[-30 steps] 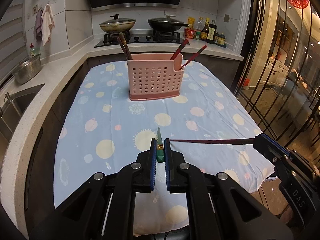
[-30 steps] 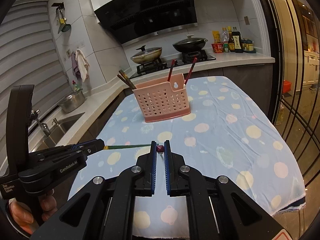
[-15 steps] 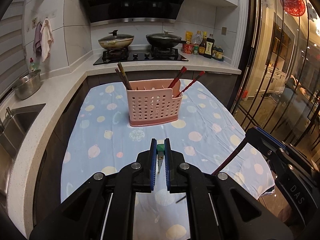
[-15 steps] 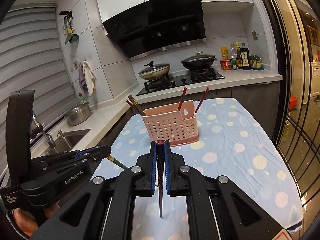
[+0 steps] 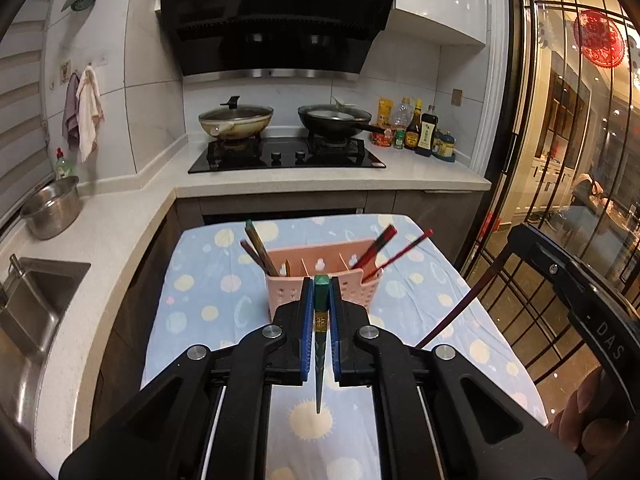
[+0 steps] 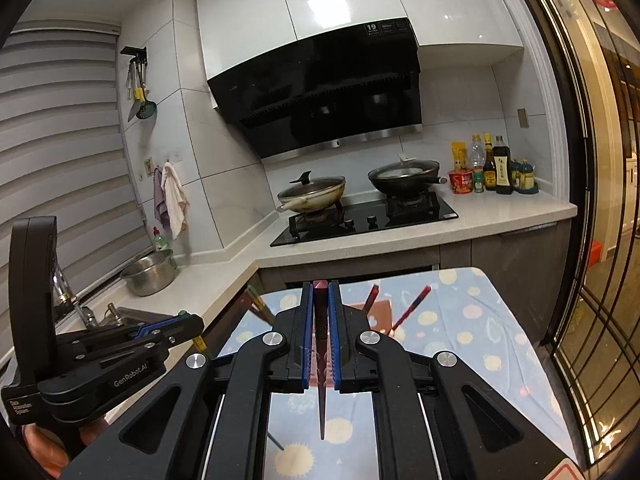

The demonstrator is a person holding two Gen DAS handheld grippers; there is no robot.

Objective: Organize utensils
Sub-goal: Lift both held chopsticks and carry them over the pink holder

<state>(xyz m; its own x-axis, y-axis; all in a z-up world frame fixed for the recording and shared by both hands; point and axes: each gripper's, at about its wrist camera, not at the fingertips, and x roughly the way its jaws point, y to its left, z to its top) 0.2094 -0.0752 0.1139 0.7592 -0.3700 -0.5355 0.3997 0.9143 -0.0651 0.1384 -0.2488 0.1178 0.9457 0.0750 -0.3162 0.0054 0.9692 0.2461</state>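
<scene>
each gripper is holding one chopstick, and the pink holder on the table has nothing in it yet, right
Not quite. Each gripper does hold one chopstick: left gripper the green chopstick, right gripper the dark red chopstick. But the pink holder already has chopsticks in its end compartments, as the left wrist view shows.

"19" on range hood [image 6: 372, 27], "genrobot.ai" on left tool [image 6: 132, 376], "das" on right tool [image 5: 608, 338]

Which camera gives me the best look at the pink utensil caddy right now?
The left wrist view: the pink caddy shows its open top, dividers and the chopsticks standing in it, above the left gripper. In the right wrist view the right gripper hides nearly all of it.
</scene>
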